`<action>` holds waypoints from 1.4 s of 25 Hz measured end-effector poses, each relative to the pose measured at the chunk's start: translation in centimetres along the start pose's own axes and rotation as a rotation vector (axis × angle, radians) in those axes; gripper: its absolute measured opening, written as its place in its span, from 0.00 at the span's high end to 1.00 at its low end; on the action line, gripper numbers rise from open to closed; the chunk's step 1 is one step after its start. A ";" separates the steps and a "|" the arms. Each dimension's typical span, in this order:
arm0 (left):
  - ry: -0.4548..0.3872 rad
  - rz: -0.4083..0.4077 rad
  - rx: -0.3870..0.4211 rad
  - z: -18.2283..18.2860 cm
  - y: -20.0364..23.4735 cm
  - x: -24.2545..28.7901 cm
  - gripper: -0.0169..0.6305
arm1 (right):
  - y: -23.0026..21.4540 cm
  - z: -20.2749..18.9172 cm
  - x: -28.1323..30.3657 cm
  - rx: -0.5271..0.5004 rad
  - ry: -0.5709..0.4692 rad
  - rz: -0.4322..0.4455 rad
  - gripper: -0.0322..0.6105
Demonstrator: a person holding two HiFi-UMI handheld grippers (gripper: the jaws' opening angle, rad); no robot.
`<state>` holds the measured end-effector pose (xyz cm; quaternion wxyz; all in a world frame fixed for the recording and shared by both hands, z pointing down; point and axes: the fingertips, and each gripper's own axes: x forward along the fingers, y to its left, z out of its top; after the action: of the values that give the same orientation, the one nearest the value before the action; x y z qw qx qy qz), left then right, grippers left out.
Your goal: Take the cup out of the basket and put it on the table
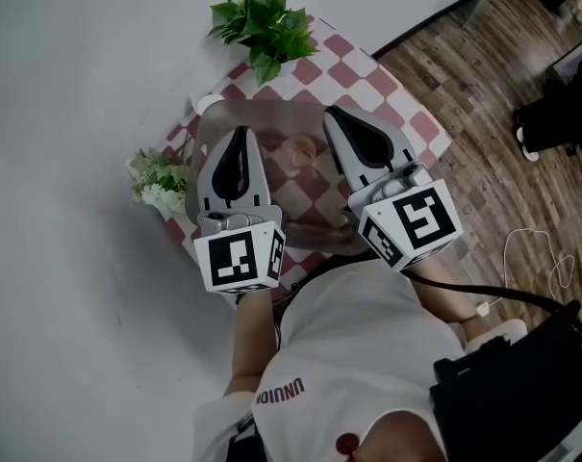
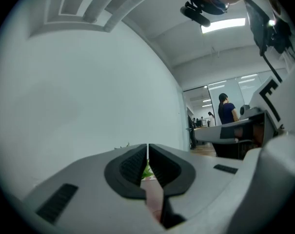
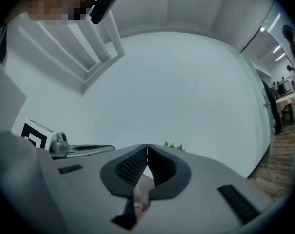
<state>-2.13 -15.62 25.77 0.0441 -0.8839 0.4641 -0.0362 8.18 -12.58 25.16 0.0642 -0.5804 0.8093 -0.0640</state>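
A small pinkish cup (image 1: 303,149) stands inside a translucent basket (image 1: 202,121) on the red-and-white checkered table (image 1: 367,68). Both grippers hover over the basket, pointing away from me. My left gripper (image 1: 240,132) is over the basket's left half, left of the cup, and is shut with nothing between its jaws. Right of the cup, my right gripper (image 1: 330,114) is shut and empty too. In the left gripper view the left gripper (image 2: 147,149) has its pads touching, with a sliver of checkered cloth below them. The right gripper view shows the right gripper (image 3: 147,149) closed the same way.
A green leafy plant (image 1: 265,22) sits at the table's far edge, and white flowers (image 1: 159,183) at its left edge. A white wall lies beyond the table. Wooden floor (image 1: 502,75) runs to the right, with a black bag (image 1: 521,383) beside me.
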 end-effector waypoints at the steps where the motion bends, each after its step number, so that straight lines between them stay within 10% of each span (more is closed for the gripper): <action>1: 0.016 -0.009 -0.001 -0.5 0.1 0.3 0.95 | 0.0 -0.2 0.1 0.002 0.004 -0.003 0.92; 35: 0.477 -0.299 -0.068 -16.4 -0.1 6.8 0.80 | 0.7 -1.9 1.6 0.032 0.049 -0.048 0.92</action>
<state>0.07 -21.90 42.26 -0.1020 -0.9101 0.3267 -0.2337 6.65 -13.83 26.89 0.0521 -0.5968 0.7953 -0.0929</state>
